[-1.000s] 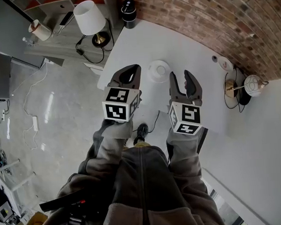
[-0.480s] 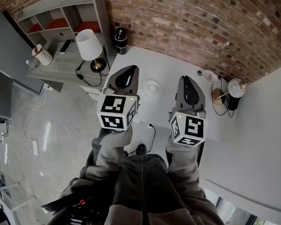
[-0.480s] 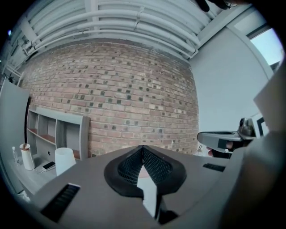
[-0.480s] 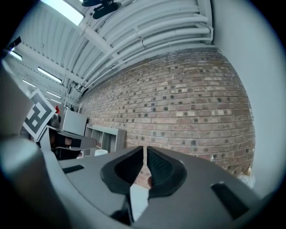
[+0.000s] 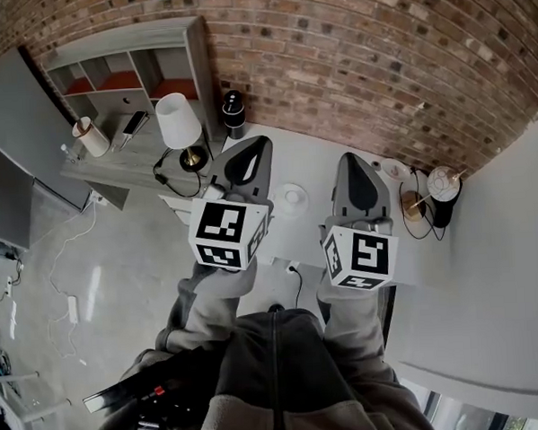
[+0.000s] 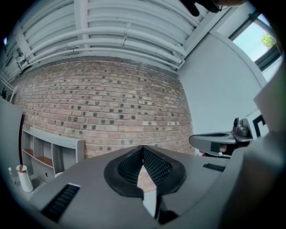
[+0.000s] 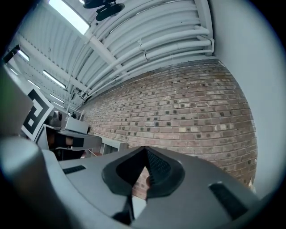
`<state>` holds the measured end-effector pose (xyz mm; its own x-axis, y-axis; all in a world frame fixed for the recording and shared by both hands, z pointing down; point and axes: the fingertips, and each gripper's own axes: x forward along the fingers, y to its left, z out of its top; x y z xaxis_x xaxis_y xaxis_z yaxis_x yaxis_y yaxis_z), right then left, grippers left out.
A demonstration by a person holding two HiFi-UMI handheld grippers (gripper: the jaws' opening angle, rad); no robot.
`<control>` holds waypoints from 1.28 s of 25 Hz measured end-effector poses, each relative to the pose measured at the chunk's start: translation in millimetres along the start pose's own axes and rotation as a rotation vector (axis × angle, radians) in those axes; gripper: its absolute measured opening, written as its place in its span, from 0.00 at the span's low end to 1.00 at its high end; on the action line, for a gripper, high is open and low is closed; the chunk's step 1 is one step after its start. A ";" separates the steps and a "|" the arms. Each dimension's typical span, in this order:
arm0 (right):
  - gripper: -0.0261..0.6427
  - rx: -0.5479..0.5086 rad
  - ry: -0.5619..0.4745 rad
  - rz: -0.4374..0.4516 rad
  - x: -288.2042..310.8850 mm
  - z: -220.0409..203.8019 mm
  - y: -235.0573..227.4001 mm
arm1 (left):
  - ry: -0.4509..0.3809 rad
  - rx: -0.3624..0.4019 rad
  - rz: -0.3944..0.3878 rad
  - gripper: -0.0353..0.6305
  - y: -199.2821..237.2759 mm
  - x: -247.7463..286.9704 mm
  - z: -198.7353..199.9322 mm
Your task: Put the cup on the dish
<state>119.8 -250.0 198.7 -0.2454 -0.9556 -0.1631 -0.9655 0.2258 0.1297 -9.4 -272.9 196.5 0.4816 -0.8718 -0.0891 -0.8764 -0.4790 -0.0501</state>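
Note:
A white round dish with a low white shape at its middle lies on the white table, between my two grippers in the head view. A small white cup-like thing stands near the brick wall at the right; it is too small to make out. My left gripper is held above the table's left edge, jaws shut with nothing between them. My right gripper is held right of the dish, also shut and empty. Both gripper views look at the brick wall and ceiling.
A white-shaded lamp and a black cylinder stand at the table's far left corner. A round lamp with cables sits at the right by the wall. A grey shelf desk stands at the left, over grey floor.
The right gripper's jaws have gone from open to shut. The head view has tilted up, so more brick wall shows and the dish sits closer between the grippers.

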 end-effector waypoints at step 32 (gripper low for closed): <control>0.04 -0.075 -0.170 0.014 0.3 50.5 -8.8 | -0.113 0.101 0.006 0.06 -17.8 19.2 47.5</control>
<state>123.8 -242.7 148.1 -0.2761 -0.9052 -0.3231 -0.9542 0.2179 0.2049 15.5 -276.3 148.5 0.4787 -0.8547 -0.2011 -0.8773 -0.4563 -0.1490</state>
